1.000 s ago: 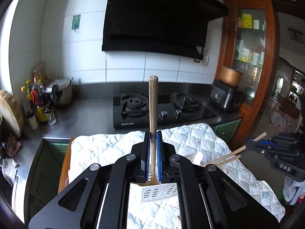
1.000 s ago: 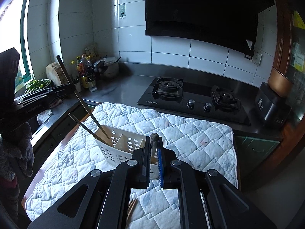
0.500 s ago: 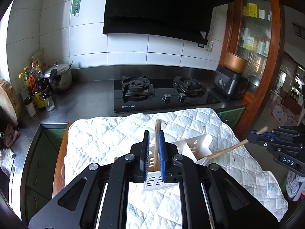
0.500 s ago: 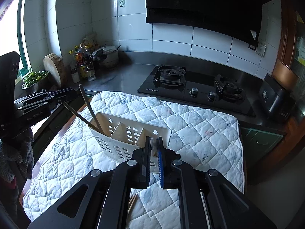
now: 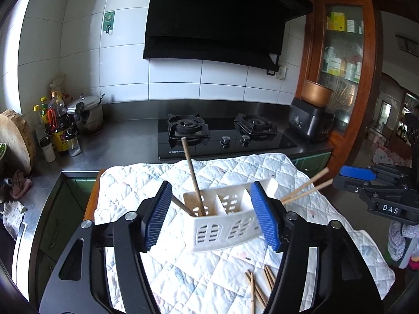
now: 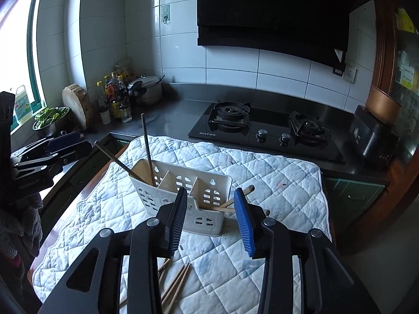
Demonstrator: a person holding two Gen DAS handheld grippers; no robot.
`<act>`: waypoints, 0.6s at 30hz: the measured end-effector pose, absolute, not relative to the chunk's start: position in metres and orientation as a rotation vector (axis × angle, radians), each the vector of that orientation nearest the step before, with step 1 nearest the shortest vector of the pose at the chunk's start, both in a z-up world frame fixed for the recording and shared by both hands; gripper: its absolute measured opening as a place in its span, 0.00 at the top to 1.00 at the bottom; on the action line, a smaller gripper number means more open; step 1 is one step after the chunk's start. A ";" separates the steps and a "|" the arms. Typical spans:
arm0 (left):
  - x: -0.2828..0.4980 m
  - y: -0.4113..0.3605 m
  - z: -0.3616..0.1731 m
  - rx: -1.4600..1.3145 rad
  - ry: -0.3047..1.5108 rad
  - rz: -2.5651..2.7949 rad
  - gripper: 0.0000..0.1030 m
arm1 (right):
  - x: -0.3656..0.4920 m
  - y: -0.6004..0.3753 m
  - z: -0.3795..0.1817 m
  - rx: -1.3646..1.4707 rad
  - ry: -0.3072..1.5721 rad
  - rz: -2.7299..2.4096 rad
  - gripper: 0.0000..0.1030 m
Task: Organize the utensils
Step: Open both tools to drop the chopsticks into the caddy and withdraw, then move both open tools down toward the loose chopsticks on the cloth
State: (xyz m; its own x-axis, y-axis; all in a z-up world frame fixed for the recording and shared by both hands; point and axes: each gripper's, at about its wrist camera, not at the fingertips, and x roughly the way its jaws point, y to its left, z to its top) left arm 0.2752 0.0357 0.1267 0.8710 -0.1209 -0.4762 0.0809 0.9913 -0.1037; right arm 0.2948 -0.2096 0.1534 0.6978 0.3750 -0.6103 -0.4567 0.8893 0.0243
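Both grippers (image 5: 210, 217) (image 6: 213, 218) hang empty, jaws apart, over the white caddy (image 5: 225, 225); loose chopsticks (image 5: 258, 286) on the quilt look due next

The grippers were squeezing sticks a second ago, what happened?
Both let go: the left gripper dropped its wooden-handled spatula into the white plastic utensil caddy; the right gripper released its wooden-handled utensil there too. Loose wooden chopsticks stayed on the quilt.

Both the left gripper (image 5: 210, 213) and the right gripper (image 6: 211, 221) are matte black linkages with silver screws and ribbed blue pads (image 5: 264, 216), one side stamped "DAS", the other lettering seemingly "GenRobot.AI".
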 end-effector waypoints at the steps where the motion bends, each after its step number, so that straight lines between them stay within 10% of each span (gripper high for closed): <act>1: 0.268 0.034 0.125 -0.079 0.503 -0.110 0.35 | 0.288 -0.210 0.153 -0.135 0.642 0.467 0.61; 18: 0.171 0.028 0.056 -0.098 0.561 -0.110 0.27 | 0.180 -0.225 0.067 -0.130 0.688 0.480 0.56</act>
State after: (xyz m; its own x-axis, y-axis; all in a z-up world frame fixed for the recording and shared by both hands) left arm 0.1708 0.0284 0.0560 0.8409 -0.1310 -0.5251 0.0776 0.9894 -0.1225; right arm 0.1797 -0.2249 0.0667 0.6689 0.3826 -0.6374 -0.4668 0.8834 0.0404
